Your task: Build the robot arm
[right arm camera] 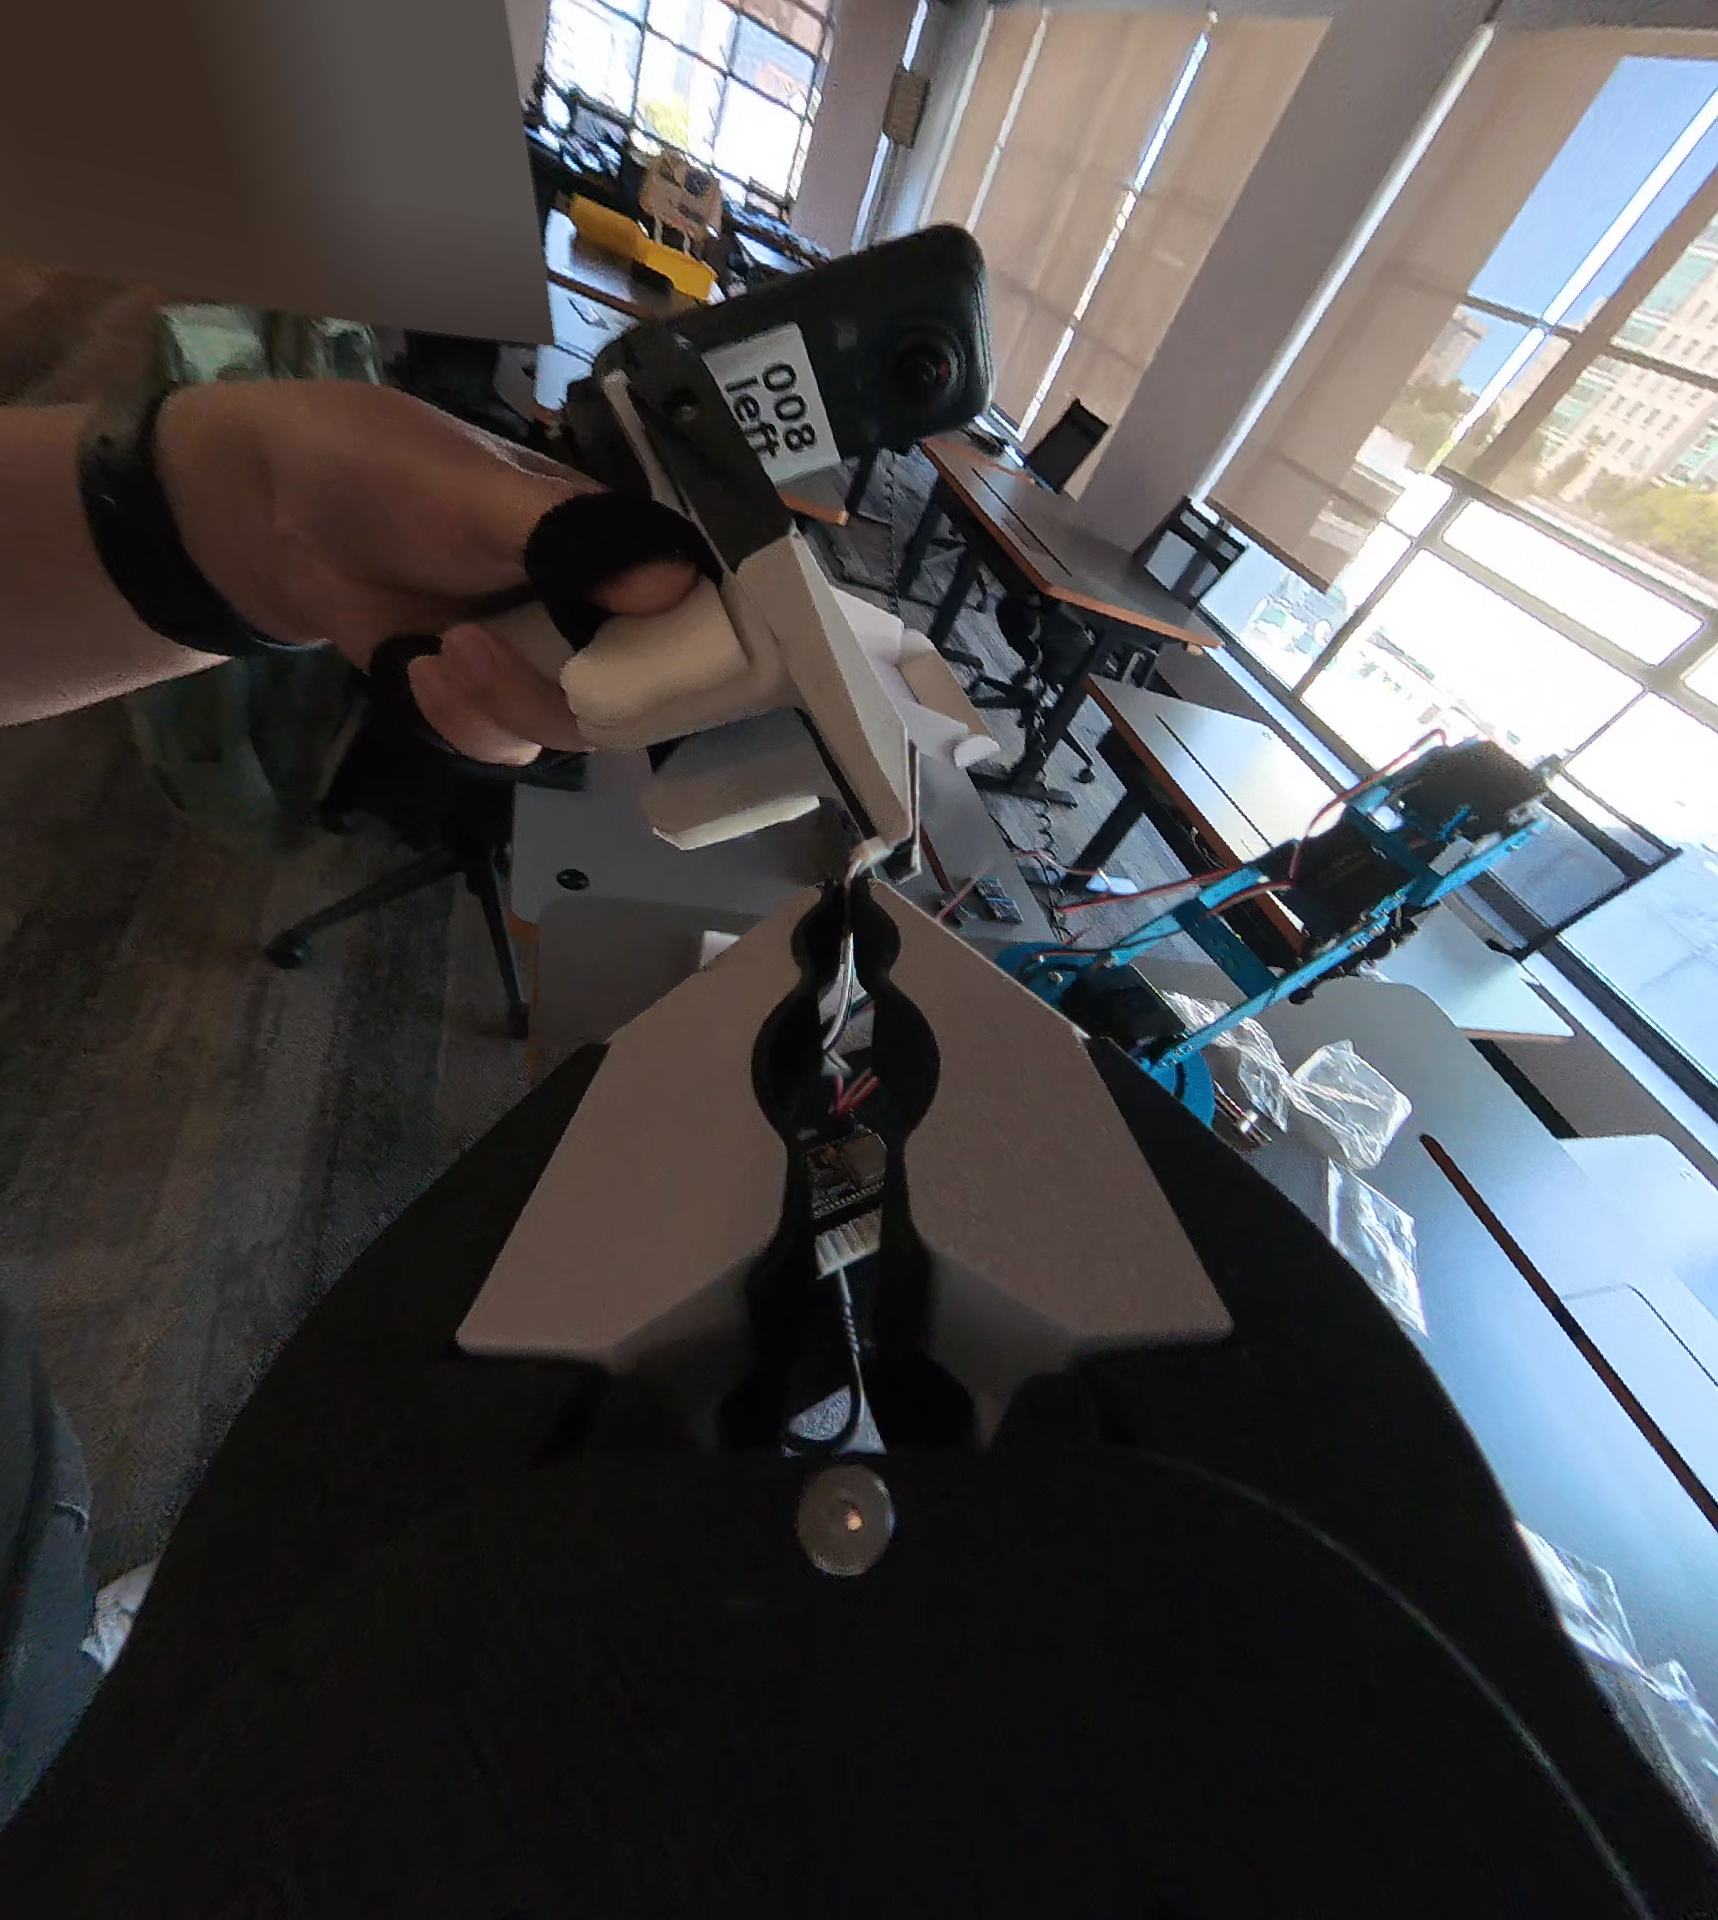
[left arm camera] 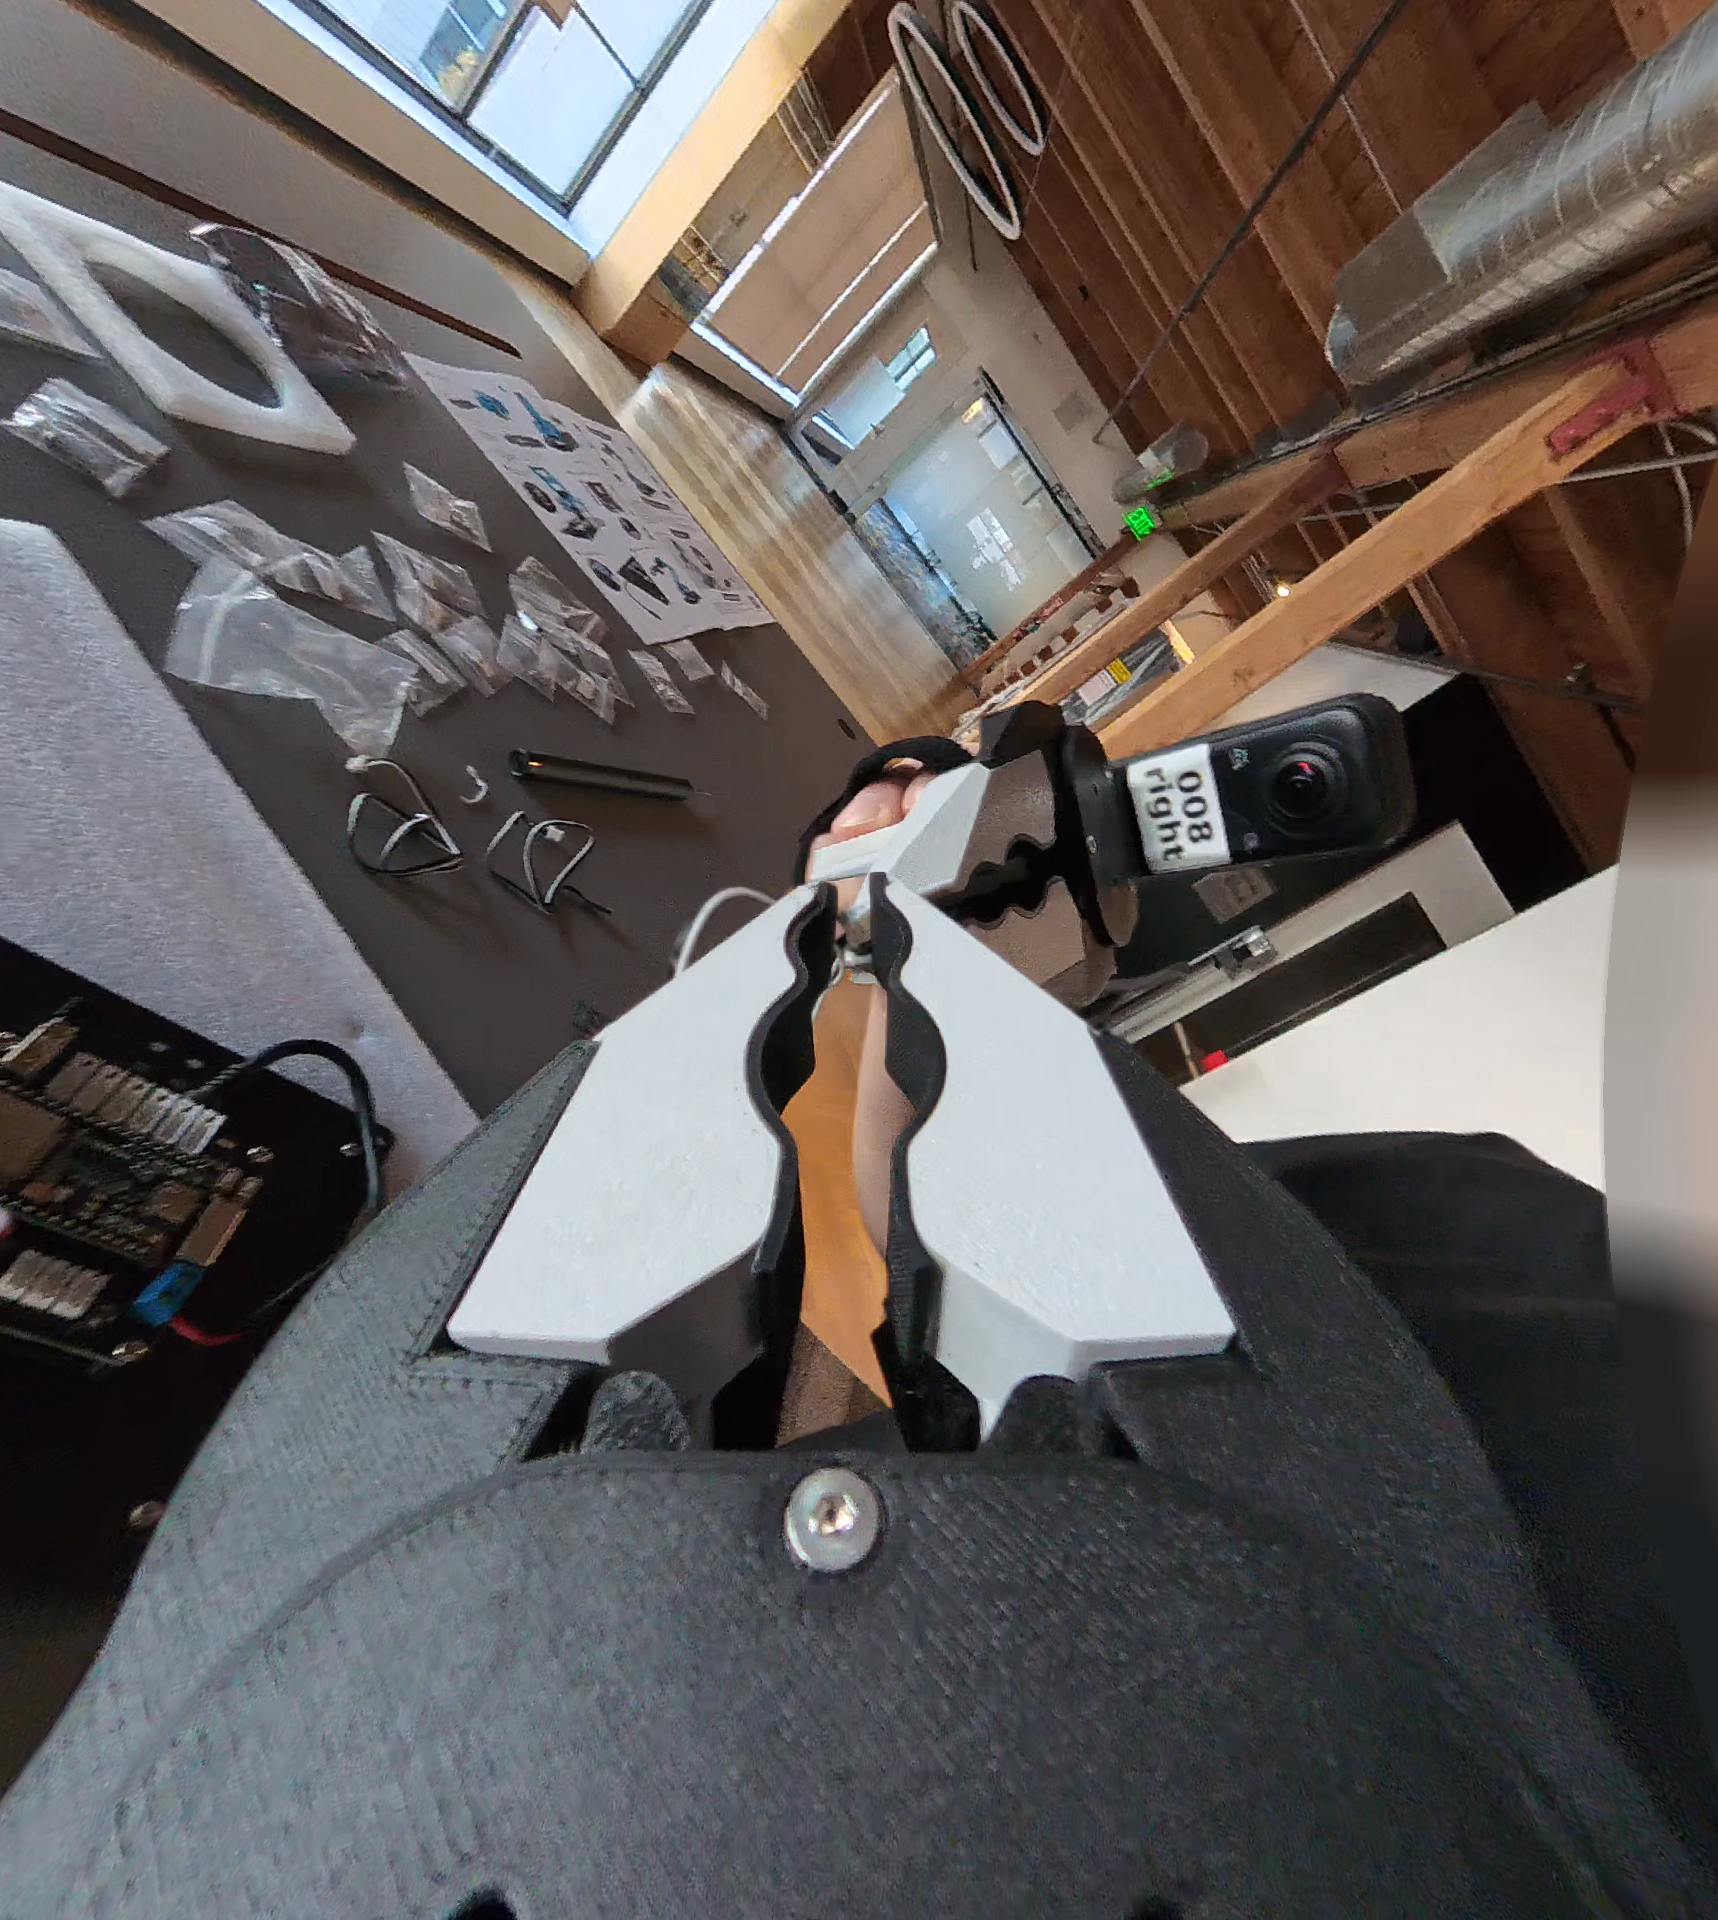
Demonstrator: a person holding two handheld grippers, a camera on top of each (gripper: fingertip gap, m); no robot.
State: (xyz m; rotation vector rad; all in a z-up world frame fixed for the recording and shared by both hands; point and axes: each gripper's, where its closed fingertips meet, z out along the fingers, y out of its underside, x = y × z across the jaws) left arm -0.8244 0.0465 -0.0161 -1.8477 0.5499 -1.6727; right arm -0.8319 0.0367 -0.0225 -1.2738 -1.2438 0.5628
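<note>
L wrist view: left gripper [left arm camera: 850,914] tips pinching small white connector [left arm camera: 855,940], meeting right gripper [left arm camera: 839,868] tip. Far left on dark table [left arm camera: 543,831]: plastic bags [left arm camera: 419,613], black cables [left arm camera: 470,842], circuit board [left arm camera: 55,1174] near left.

R wrist view: right gripper [right arm camera: 860,894] nearly closed, gripping wire bundle [right arm camera: 847,987]; left gripper [right arm camera: 886,847] touching its tip. Blue robot arm [right arm camera: 1333,914] sitting right.

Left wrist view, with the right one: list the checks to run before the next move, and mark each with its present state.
1. Left claw shut on connector: ok.
2. Right claw shut on wire: ok.
3. Room between the two claws' tips: not ok, they nearly meet.
4. Slack in wire: cannot tell.
5. Board flat on the table: ok.
</note>
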